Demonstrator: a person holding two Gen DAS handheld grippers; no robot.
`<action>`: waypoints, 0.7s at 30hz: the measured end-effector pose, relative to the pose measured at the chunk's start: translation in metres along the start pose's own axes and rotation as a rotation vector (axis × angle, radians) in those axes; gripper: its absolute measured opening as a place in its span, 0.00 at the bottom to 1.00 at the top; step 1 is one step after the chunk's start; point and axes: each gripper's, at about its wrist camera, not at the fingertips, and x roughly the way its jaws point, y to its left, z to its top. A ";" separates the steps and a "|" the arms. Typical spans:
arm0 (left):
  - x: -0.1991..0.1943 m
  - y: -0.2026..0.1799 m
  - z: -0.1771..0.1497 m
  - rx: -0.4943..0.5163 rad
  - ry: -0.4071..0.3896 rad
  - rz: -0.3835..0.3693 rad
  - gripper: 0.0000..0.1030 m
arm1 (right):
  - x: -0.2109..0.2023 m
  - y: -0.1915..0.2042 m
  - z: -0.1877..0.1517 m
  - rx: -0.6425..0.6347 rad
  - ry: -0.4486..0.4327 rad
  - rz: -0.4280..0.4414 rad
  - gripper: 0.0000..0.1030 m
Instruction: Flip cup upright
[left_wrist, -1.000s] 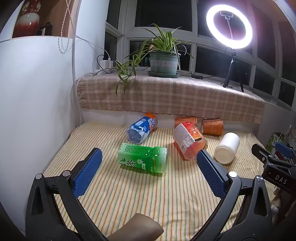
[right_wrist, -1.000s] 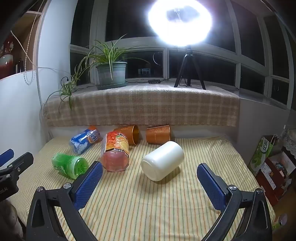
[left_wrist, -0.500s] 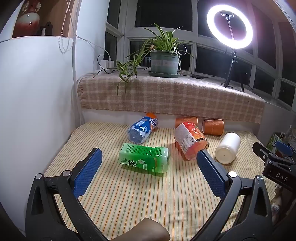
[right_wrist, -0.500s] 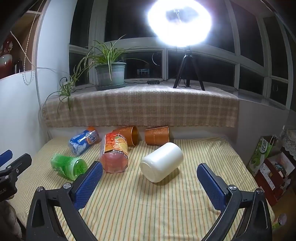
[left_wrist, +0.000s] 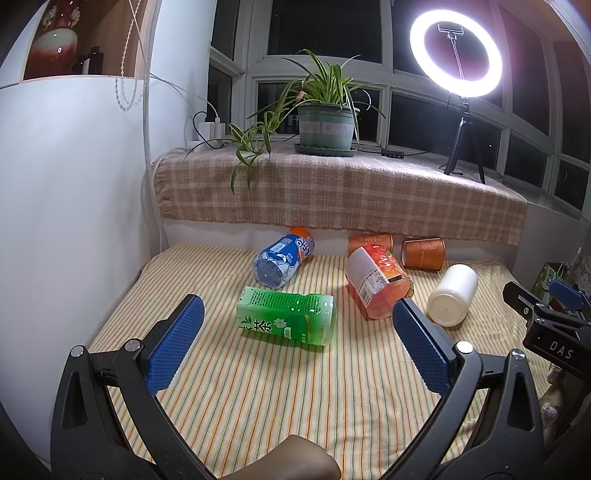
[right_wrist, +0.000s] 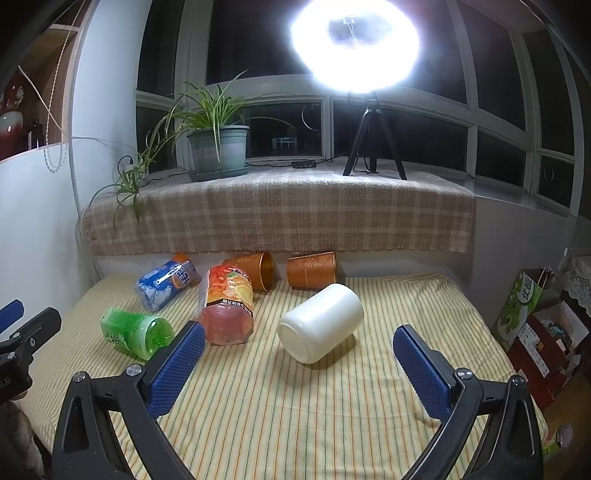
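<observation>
here, six cups are lying on their sides on the striped bed (right_wrist: 295, 406).
left gripper (left_wrist: 299, 339) and right gripper (right_wrist: 299, 354) are hovering, jaws spread wide, gripping nothing; white cup (right_wrist: 320, 326) is lying nearest the right.

We see six cups on their sides on the bed: a white cup (right_wrist: 320, 328), green (left_wrist: 286, 320), blue (left_wrist: 283, 257), orange-labelled (left_wrist: 378, 282), two copper (right_wrist: 312, 270) (right_wrist: 255, 269).
</observation>
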 end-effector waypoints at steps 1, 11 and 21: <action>-0.001 0.000 0.000 0.000 -0.001 0.000 1.00 | 0.000 0.000 0.000 0.000 -0.001 0.000 1.00; -0.005 -0.003 0.001 0.003 -0.003 0.001 1.00 | -0.003 0.001 0.000 -0.002 -0.008 0.003 1.00; -0.010 -0.004 0.005 0.003 -0.008 0.001 1.00 | -0.003 0.004 0.002 -0.007 -0.010 0.010 1.00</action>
